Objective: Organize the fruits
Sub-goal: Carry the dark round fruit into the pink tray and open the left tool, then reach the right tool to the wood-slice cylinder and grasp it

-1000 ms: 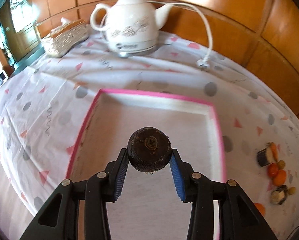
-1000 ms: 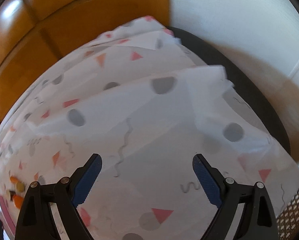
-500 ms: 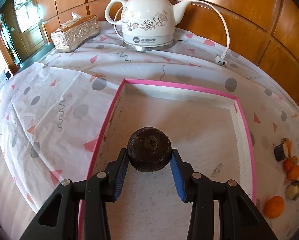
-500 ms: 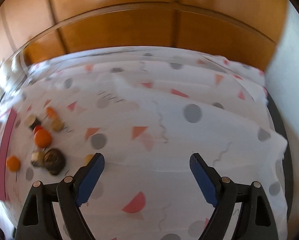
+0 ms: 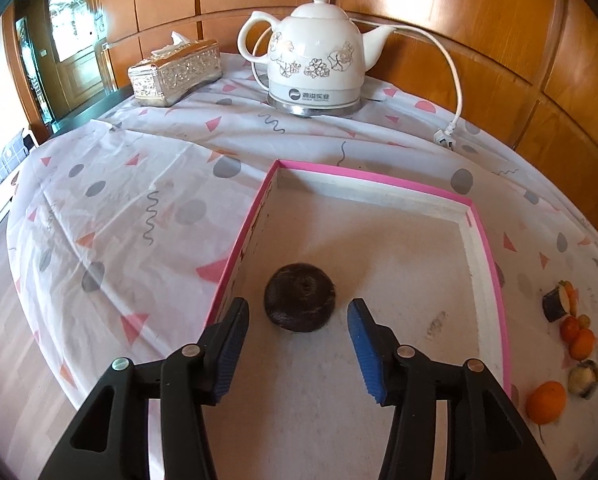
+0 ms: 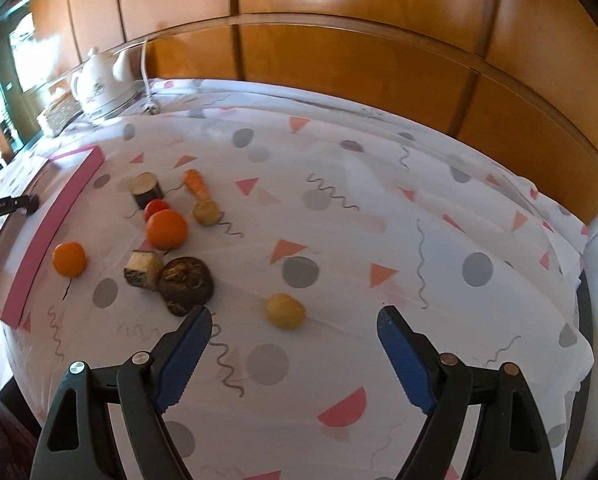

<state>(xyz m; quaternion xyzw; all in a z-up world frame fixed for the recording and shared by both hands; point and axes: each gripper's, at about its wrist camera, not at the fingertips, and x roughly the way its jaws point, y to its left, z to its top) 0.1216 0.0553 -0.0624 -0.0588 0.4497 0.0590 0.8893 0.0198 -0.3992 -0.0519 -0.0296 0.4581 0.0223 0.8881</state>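
Two tongs, left tongs (image 5: pixel 297 334) opening, clear of dark round fruit (image 5: pixel 299 298) in pink-rimmed tray (image 5: pixel 486 236), right tongs (image 6: pixel 295 354) wide, closing, seemingly empty

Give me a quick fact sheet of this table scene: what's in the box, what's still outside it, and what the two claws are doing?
Box: pink-rimmed tray, holding one dark round fruit
Left gripper: jaws opening, pads clear of that fruit
Right gripper: empty, jaws narrowing slightly above the tablecloth
Still outside: oranges, a yellow ball-shaped fruit, another dark round fruit, cut pieces
Background: white kettle, tissue box
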